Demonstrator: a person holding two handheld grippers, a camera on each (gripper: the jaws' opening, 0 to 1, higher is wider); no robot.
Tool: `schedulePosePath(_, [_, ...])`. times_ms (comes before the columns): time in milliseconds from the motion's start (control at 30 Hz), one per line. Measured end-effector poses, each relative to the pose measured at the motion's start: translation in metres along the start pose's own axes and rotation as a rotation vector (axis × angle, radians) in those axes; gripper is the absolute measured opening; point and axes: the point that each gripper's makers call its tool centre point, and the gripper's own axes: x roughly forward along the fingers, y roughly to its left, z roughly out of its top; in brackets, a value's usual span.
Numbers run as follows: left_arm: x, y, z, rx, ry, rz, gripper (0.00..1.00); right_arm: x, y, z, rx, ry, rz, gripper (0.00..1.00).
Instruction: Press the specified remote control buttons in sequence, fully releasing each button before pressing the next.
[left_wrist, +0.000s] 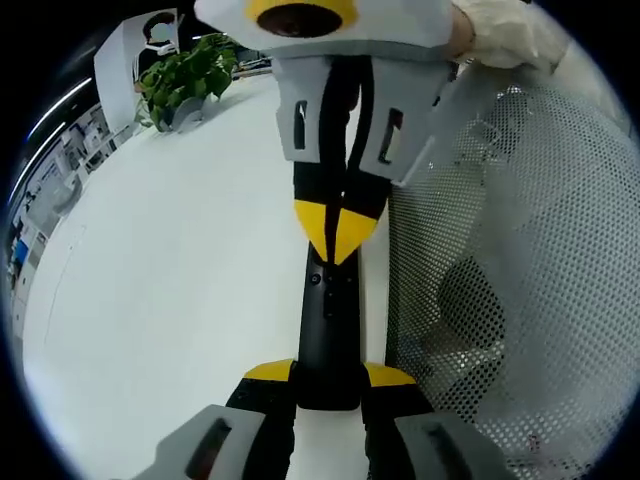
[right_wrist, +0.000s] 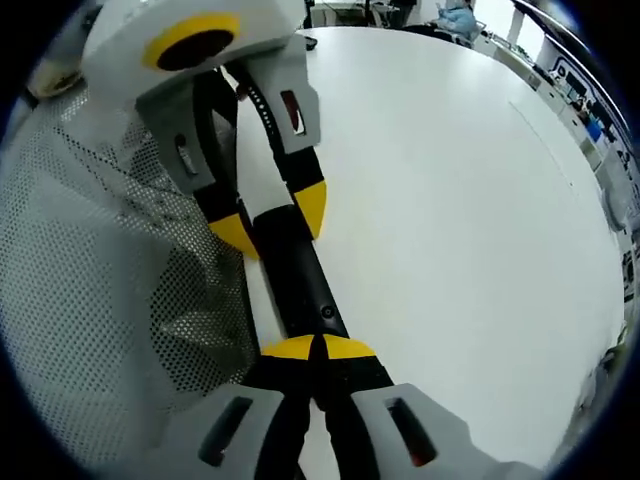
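Black and long: the remote (left_wrist: 329, 330), lying flat on a white table (left_wrist: 180, 300), close beside a wall of white mesh (left_wrist: 520, 250) full of little holes.

In the left gripper view, seen from one end of the remote. Left gripper (left_wrist: 330, 375) at the bottom, one yellow tip on each side of the near end, squeezing it between them. Right gripper (left_wrist: 340, 230) coming down from the top, its two yellow tips pinched tight together with nothing between them, pointing at the top face of the remote. Touching it or just above it, hard to tell. A few small round buttons just below those tips. Far back on the table, a green plant (left_wrist: 185, 75) in a pot. At the top edge, a pale gloved hand (left_wrist: 500, 30) on the right gripper.

In the right gripper view, seen from the other end. Here the closed yellow tips at the bottom, resting over the remote, and the left gripper at the top, holding the far end from both sides. Mesh on the other side of the picture. A wide stretch of bare white table, with some desks and shelves far off and blurry.
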Motion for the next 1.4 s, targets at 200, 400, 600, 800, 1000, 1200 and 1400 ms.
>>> schedulePosePath(200, [0.000, 0.001, 0.001, -0.038, -0.002, -0.001, 0.25, 0.000, 0.001, 0.001, -0.060, -0.030, -0.021, 0.00])
schedulePosePath(400, [0.000, 0.000, 0.001, -0.046, -0.002, 0.000, 0.25, -0.002, 0.005, 0.000, -0.046, -0.071, 0.007, 0.02])
schedulePosePath(600, [0.000, 0.000, 0.001, -0.056, -0.005, -0.003, 0.25, -0.005, 0.012, -0.013, -0.029, -0.050, 0.027, 0.00])
schedulePosePath(800, [0.000, 0.000, 0.001, -0.048, -0.005, -0.005, 0.25, -0.004, 0.011, -0.013, -0.024, -0.057, 0.003, 0.00])
schedulePosePath(1000, [0.001, 0.001, 0.001, -0.043, -0.006, -0.006, 0.25, -0.005, 0.003, -0.011, -0.061, -0.052, -0.054, 0.00])
schedulePosePath(1200, [0.001, 0.000, 0.001, -0.044, -0.006, -0.006, 0.25, -0.005, 0.004, -0.012, -0.072, -0.039, -0.046, 0.00])
schedulePosePath(1400, [0.001, 0.000, 0.001, -0.042, -0.004, -0.005, 0.25, -0.004, 0.006, -0.012, -0.239, -0.013, -0.028, 0.00])
